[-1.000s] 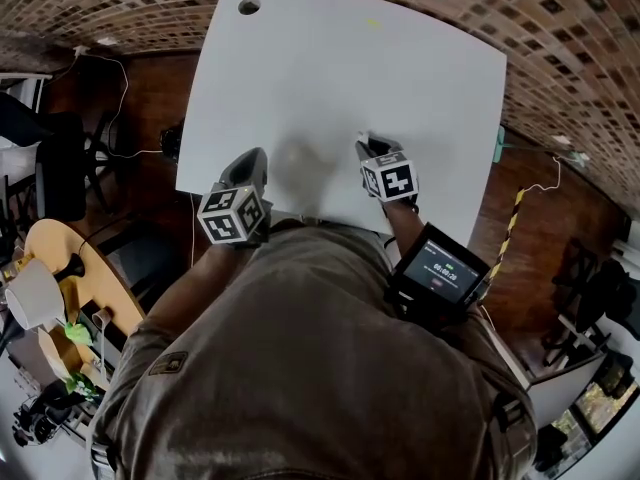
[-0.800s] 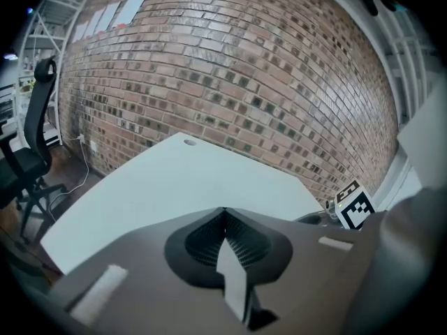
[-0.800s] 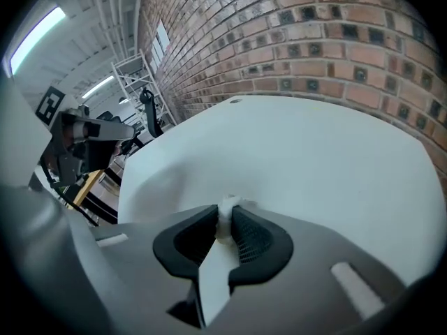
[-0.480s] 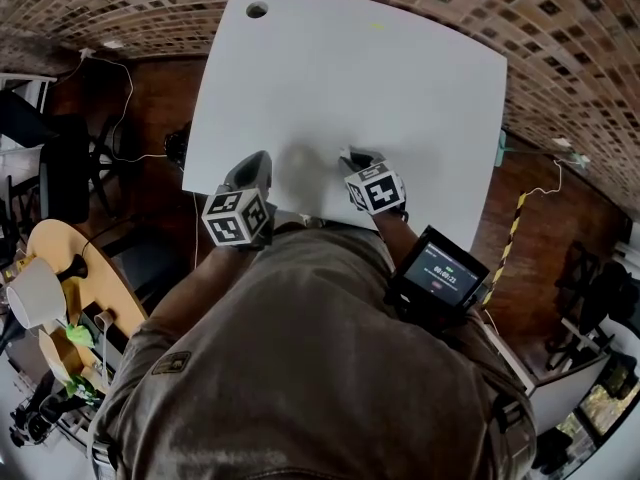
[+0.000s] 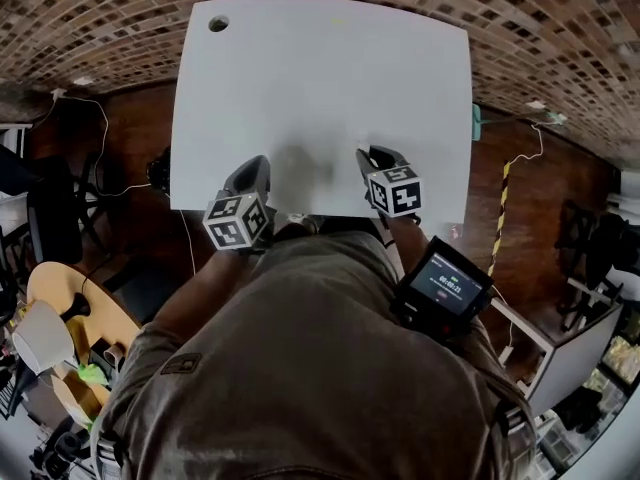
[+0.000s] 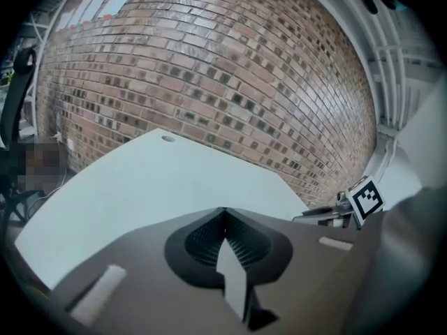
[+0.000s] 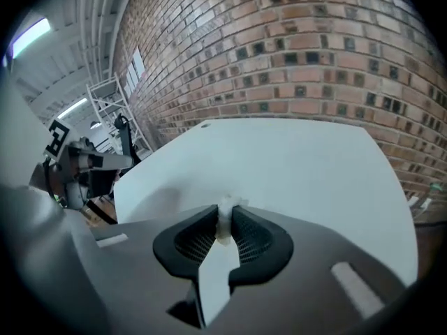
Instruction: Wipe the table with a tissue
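The white table (image 5: 320, 78) fills the upper middle of the head view. My right gripper (image 5: 368, 156) hovers over its near edge, right of centre, shut on a small wad of white tissue (image 7: 225, 220) that pokes out between the pads above the table (image 7: 293, 166). The tissue is not discernible in the head view. My left gripper (image 5: 252, 171) is at the near edge, left of centre. In the left gripper view its jaws (image 6: 223, 212) are shut with nothing between them, pointing across the table (image 6: 154, 183). The right gripper's marker cube (image 6: 367, 199) shows at that view's right.
A round cable hole (image 5: 218, 23) sits in the table's far left corner. Brick paving surrounds the table. A round wooden table (image 5: 60, 303) with clutter stands at lower left. A screen device (image 5: 445, 288) rides on the person's right forearm. A yellow-black striped bar (image 5: 500, 230) lies right of the table.
The right gripper swept left along the near edge, then back to the right with the tissue. The left gripper stayed put. The head camera shifted, so the table sits further left.
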Tool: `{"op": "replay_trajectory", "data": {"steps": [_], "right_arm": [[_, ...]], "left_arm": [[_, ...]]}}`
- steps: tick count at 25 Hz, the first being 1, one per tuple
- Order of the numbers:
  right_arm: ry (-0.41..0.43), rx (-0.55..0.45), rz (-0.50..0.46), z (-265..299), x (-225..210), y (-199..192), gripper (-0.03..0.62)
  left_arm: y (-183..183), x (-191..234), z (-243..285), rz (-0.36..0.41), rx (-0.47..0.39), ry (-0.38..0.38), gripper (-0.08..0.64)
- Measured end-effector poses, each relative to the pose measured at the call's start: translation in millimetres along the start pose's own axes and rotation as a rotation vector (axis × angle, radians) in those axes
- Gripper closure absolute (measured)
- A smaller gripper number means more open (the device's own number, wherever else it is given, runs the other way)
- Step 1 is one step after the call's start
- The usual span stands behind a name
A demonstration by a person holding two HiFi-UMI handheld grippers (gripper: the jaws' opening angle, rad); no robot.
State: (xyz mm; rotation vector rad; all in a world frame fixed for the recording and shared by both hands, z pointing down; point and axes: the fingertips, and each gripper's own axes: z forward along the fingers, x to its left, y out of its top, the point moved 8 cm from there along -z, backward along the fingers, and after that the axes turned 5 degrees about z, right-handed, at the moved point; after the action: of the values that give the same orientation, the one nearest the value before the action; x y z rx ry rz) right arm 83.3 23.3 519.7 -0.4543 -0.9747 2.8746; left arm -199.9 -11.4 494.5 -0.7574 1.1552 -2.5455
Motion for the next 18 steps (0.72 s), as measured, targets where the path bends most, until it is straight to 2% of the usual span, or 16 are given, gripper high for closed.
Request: {"op": "replay_trajectory", "data": {"steps": [4, 8, 13, 18], "right_arm": [[-0.017, -0.153, 0.024, -37, 2, 3, 0.52], [-0.015, -0.269, 0.012, -68, 6, 0, 0.52], [0.01, -0.375, -0.013, -109, 1, -9, 0.52], [0.042, -0.437, -0.036, -153, -7, -30, 0.52]], "left_arm": [[-2, -15, 2, 0.041, -0.01, -0.04, 0.558], [-3, -34, -7, 0.077, -0.05, -0.041, 0.558], [-5, -65, -21, 0.107, -0.115, -0.009, 0.558], [-20, -103, -43, 0.166, -0.166, 0.051, 0.558]]}}
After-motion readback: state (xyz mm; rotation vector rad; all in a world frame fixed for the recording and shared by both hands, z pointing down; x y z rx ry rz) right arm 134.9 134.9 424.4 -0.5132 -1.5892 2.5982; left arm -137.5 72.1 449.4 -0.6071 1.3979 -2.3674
